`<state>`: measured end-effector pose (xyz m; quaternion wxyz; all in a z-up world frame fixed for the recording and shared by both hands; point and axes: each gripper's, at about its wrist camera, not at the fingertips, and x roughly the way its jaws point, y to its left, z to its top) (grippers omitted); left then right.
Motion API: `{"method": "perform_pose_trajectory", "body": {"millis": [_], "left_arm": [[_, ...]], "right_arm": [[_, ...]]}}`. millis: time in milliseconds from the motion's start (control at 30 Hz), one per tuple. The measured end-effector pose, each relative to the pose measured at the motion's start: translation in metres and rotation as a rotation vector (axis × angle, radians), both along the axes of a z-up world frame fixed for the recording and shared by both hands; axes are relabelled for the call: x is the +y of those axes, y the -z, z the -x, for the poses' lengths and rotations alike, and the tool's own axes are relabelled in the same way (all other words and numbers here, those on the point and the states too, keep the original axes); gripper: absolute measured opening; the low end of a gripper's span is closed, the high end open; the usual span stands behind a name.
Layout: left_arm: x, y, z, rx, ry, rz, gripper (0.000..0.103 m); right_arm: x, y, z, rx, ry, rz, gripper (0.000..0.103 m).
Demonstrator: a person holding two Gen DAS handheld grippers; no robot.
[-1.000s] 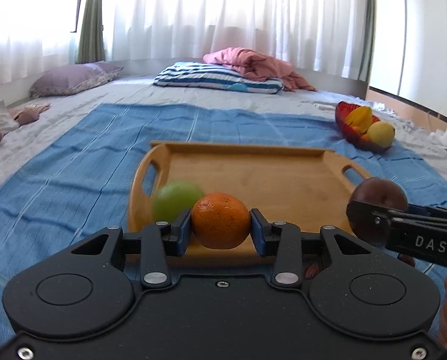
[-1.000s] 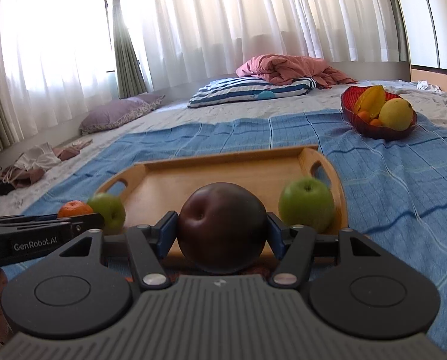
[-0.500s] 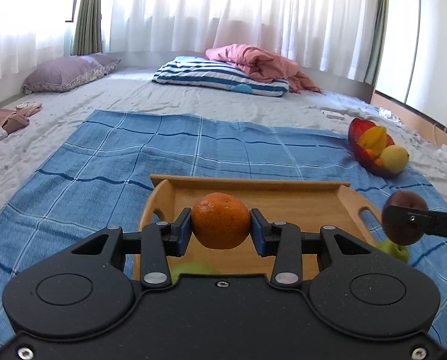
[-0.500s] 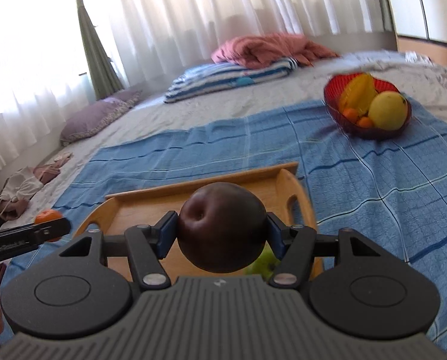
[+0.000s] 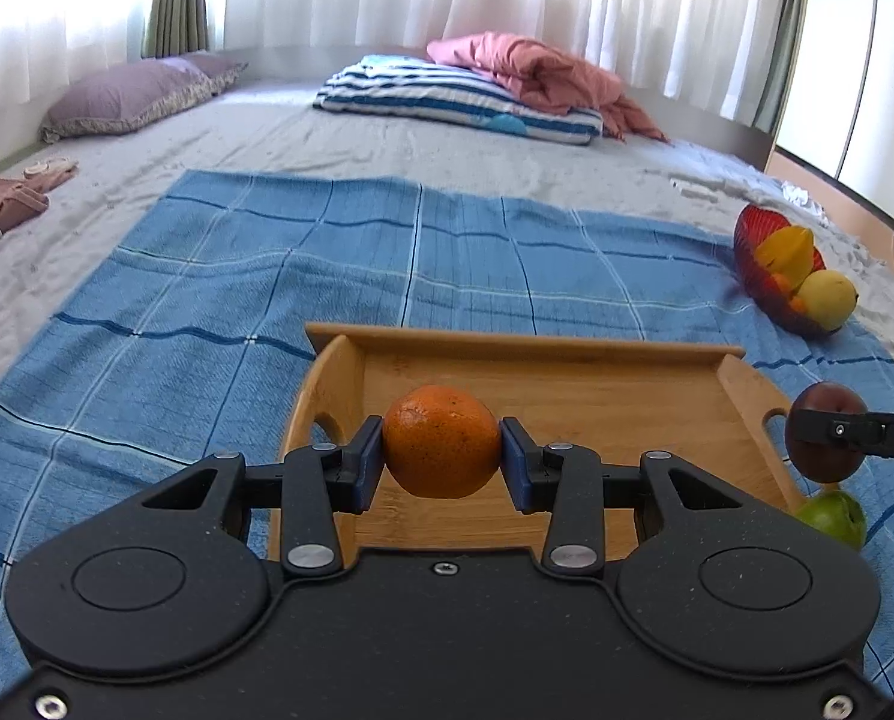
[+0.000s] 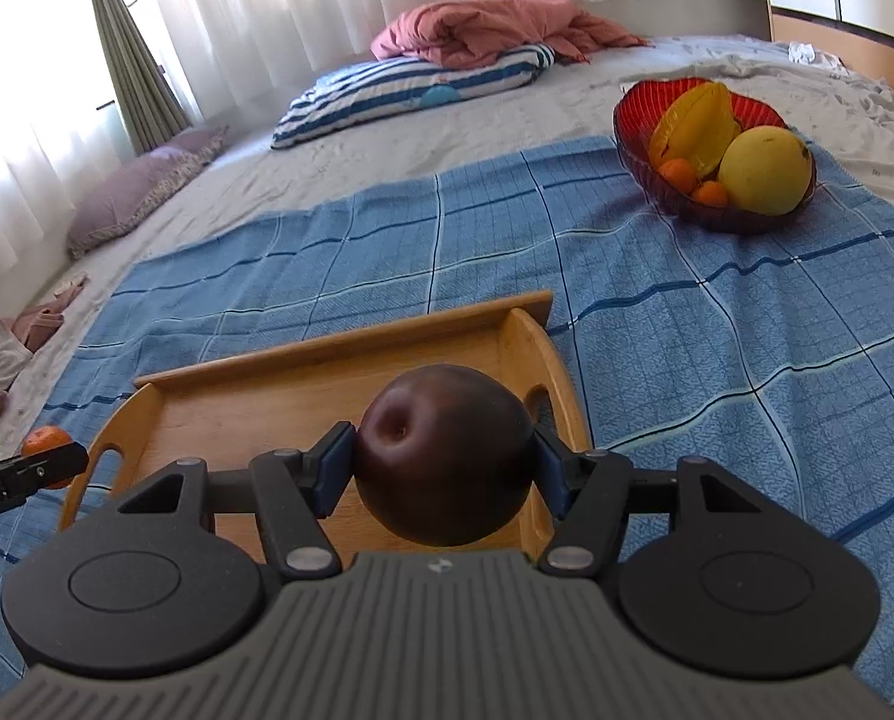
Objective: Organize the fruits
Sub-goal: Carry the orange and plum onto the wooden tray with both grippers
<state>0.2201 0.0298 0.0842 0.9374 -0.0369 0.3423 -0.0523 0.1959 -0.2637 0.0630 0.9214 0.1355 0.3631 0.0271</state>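
My left gripper [image 5: 441, 457] is shut on an orange [image 5: 441, 449], held above the near part of a bare wooden tray [image 5: 567, 384] on a blue checked blanket. My right gripper [image 6: 444, 459] is shut on a dark purple-brown round fruit [image 6: 444, 453] over the tray's right half [image 6: 303, 390]. In the left wrist view that dark fruit [image 5: 822, 438] hangs at the right, with a green apple [image 5: 834, 517] on the blanket below it. A red bowl [image 6: 633, 138] further right holds a star fruit, a yellow fruit and small oranges.
The blue blanket [image 5: 207, 300] lies on a grey bed sheet. A striped pillow [image 5: 447, 97] and a pink quilt [image 5: 543, 69] sit at the back, a purple pillow [image 5: 129, 99] at the far left. Crumpled clothes [image 6: 3, 354] lie off the blanket's left edge.
Both grippers have risen and tilted down over the tray, each keeping its fruit. The green apples have slid out under the grippers; one now shows at the left wrist view's right edge.
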Motion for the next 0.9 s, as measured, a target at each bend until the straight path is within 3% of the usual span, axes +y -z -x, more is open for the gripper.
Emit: {"method": "perform_pose_trajectory", "body": {"millis": [900], "left_arm": [[-0.006, 0.039, -0.032, 0.125, -0.025, -0.062, 0.038]], "right_arm": [[0.005, 0.028, -0.023, 0.068, -0.009, 0.054, 0.064]]}}
